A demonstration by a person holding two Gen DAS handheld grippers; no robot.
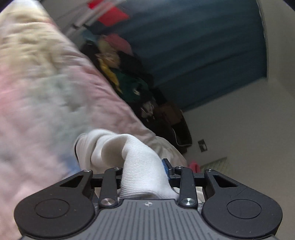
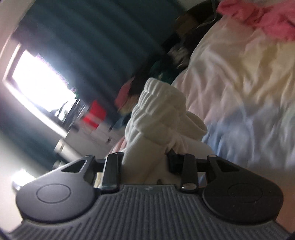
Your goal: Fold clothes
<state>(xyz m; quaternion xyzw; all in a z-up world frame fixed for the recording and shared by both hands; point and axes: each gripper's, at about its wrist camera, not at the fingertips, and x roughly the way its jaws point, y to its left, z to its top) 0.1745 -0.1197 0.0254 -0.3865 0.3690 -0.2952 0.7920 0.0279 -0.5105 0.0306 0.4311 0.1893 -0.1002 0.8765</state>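
Note:
A white ribbed sock (image 1: 140, 166) fills the jaws of my left gripper (image 1: 145, 171), which is shut on it; the sock bunches forward over the pastel bedspread (image 1: 46, 92). In the right wrist view, my right gripper (image 2: 145, 162) is shut on white ribbed sock fabric (image 2: 160, 114) that stands up in a rolled bundle in front of the jaws. The fingertips of both grippers are hidden by the fabric. Both views are tilted and blurred.
A pile of mixed clothes, yellow, green, black and pink (image 1: 125, 73), lies along the far edge of the bed below a blue curtain (image 1: 202, 46). A pink garment (image 2: 261, 16) lies on the bedspread (image 2: 239, 83). A bright window (image 2: 40, 83) and a red box (image 2: 94, 114) are at the left.

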